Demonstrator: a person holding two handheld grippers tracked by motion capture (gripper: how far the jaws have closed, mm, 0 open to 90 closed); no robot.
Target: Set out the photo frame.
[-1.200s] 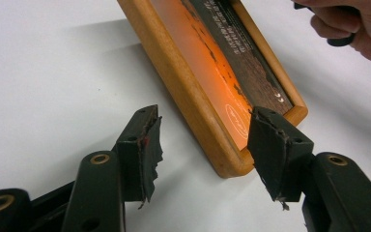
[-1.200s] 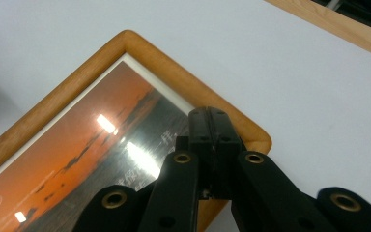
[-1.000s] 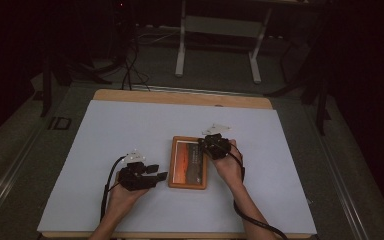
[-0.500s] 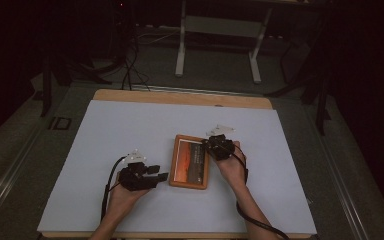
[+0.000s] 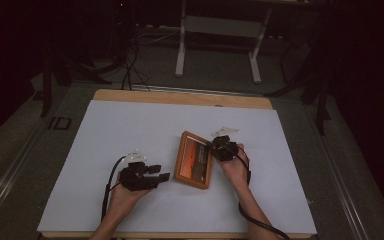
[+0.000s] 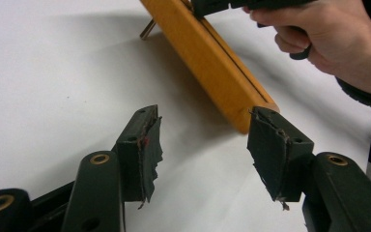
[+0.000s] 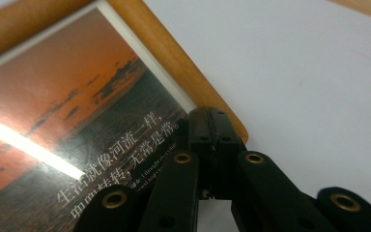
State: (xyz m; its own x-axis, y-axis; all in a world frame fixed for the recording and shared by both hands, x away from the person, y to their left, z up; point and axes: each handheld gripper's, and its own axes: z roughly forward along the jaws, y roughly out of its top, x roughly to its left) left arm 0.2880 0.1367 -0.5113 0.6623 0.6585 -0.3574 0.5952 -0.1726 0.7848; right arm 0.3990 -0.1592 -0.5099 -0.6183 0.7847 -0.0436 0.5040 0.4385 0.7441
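A wooden picture frame holding an orange sunset photo lies near the middle of the white table sheet, slightly askew. My right gripper is at its right edge. In the right gripper view the right gripper is shut on the frame's wooden rim, beside the photo. My left gripper rests just left of the frame's near corner. Seen in the left gripper view, it is open and empty. There the frame looks tilted, and a thin metal peg shows under it.
The white sheet covers a wooden tabletop. The person's right hand holds the other gripper past the frame. Beyond the table stand a white table base and cables on the dark floor.
The frame has turned a little clockwise and shifted slightly right with the right gripper on its edge. The left gripper has hardly moved.
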